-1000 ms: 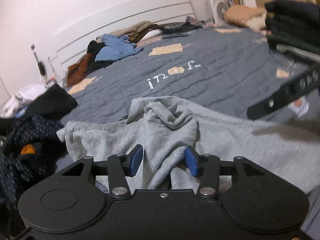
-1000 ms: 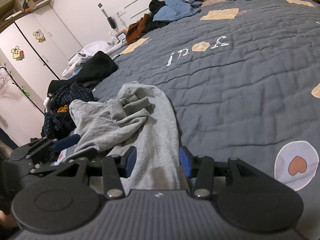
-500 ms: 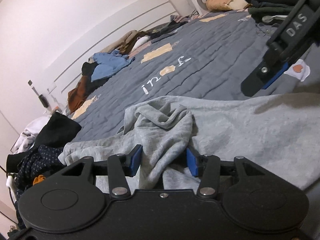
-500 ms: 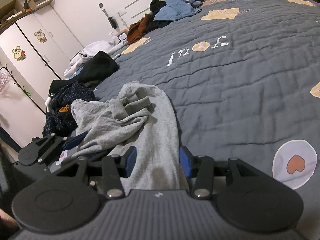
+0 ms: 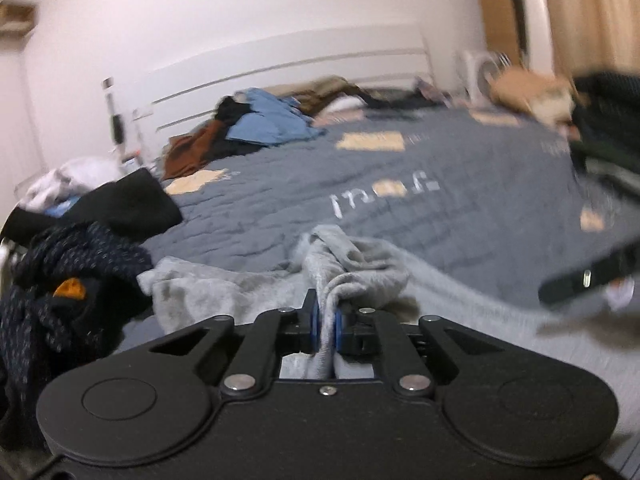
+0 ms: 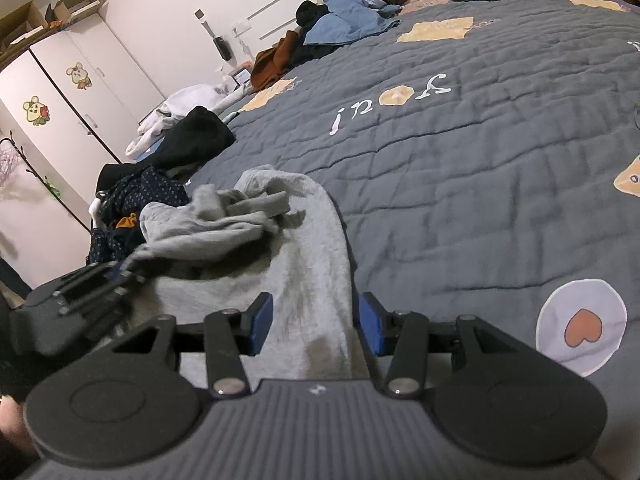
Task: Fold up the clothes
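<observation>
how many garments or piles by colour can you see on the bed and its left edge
grey: 1, garment, left gripper closing on a fold
black: 1
navy dotted: 1
white: 1
blue: 1
brown: 1
total: 6

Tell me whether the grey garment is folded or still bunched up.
Bunched, not folded. The grey garment lies crumpled in loose ridges on the bed, one pinch of it caught between the closing left gripper.
</observation>
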`<control>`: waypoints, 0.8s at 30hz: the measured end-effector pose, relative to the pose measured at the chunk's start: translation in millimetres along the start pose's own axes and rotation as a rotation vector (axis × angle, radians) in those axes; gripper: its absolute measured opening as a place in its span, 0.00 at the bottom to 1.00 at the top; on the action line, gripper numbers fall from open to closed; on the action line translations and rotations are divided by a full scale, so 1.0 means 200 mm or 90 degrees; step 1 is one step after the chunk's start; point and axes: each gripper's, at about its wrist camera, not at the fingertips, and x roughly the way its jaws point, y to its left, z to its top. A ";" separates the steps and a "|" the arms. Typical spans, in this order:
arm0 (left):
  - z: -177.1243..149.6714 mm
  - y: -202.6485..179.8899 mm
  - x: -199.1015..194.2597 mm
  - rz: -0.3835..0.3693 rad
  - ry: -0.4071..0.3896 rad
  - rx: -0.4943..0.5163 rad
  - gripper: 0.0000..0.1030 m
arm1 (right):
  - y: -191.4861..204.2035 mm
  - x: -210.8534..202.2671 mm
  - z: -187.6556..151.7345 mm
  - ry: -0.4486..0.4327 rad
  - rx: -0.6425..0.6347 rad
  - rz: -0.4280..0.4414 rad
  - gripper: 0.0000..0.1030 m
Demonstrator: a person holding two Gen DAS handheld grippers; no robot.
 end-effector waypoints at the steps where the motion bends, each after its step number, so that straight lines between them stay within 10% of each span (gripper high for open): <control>1: 0.01 0.02 -0.03 0.003 -0.007 -0.016 0.07 | 0.00 0.00 0.00 0.000 -0.001 0.001 0.45; 15: -0.06 0.34 -0.30 0.095 0.010 -0.185 0.07 | 0.03 0.03 -0.01 0.010 -0.005 0.006 0.45; 24: -0.29 0.42 -0.37 0.128 0.133 -0.226 0.09 | 0.05 0.08 0.00 0.013 -0.002 0.002 0.45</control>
